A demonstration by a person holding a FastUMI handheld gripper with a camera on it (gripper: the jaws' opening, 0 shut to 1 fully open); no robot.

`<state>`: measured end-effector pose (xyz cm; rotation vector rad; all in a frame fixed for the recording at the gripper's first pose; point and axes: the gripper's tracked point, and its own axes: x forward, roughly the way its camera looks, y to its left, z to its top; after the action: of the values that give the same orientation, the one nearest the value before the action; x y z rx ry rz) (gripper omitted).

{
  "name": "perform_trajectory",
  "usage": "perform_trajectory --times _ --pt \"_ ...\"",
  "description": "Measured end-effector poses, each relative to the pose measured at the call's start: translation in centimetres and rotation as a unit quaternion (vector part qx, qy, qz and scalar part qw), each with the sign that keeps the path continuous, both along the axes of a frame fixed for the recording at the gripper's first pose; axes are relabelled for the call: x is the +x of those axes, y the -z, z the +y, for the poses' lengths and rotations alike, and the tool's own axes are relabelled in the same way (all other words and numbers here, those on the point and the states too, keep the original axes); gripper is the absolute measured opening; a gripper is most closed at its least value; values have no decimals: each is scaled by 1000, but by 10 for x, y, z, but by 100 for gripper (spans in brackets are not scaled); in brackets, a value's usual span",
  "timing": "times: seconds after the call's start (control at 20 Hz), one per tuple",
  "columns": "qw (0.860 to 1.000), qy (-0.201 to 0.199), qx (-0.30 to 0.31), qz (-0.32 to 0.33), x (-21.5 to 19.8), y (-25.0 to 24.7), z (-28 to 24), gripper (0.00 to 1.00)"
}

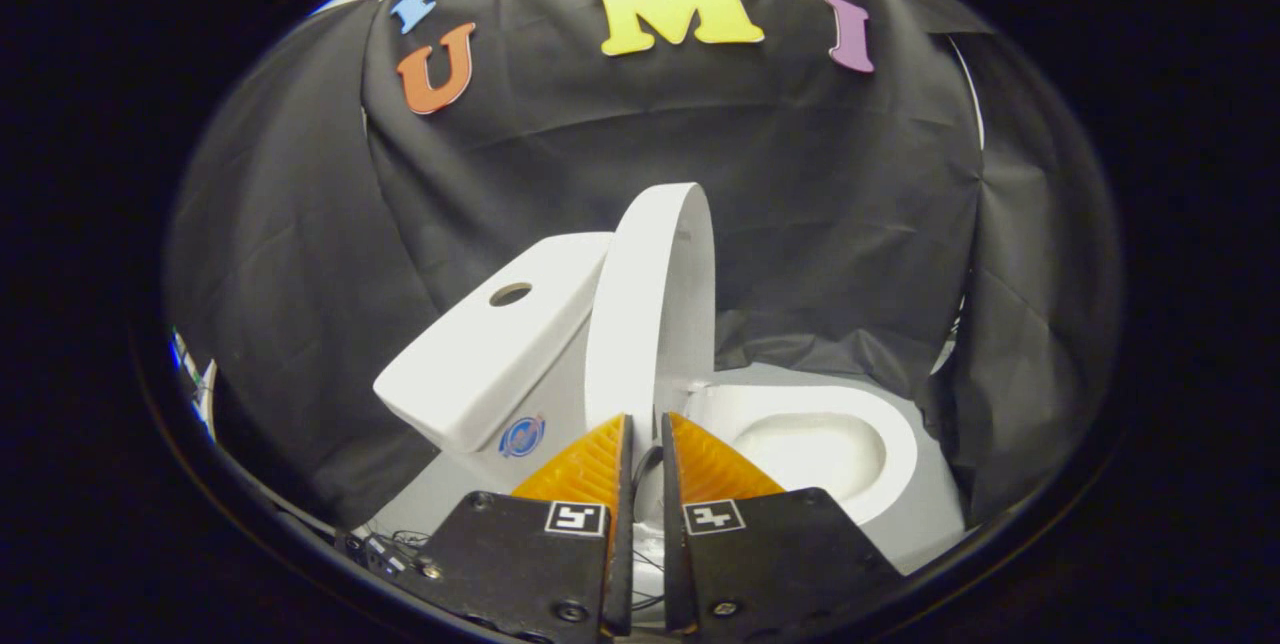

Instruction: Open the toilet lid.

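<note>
We look forward along the gripper (pixel 645 429), whose jaws stand close together with only a narrow slit between them, and nothing is held in that slit. Just beyond the fingertips (pixel 600 444) rises the white toilet lid (pixel 640 324), already lifted and standing nearly upright; we see it almost edge-on, its curved rim arching up and over. Whether the tips touch the lid's lower edge, we cannot tell.

To the left of the lid sits the white tank (pixel 490 344), tilted in our view, with a round hole (pixel 511 294) in its top and a small blue sticker (pixel 522 436) on its front face. The lid's edge lies just beside the tank's near corner.

To the right of the lid the bowl (pixel 885 444) lies uncovered, its oval rim white and smooth, its hollow in plain sight. The toilet stands on a pale floor (pixel 930 524).

Black cloth (pixel 820 204) hangs behind and to both sides, well back from the lid, leaving open room above and to the right of the bowl.
</note>
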<state>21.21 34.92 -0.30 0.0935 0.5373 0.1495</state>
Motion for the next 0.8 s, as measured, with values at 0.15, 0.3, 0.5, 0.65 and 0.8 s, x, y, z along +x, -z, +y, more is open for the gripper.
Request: perform_trajectory --times 0.15,0.3,0.5,0.65,0.8 --pt "1000 -11 -8 1 2 1 16 15" --pt "1000 -21 -14 2 4 3 29 17" --pt "999 -34 -14 5 6 4 49 17" --pt "999 -41 -28 3 9 4 59 17" --pt "998 -48 -33 1 10 5 67 17"
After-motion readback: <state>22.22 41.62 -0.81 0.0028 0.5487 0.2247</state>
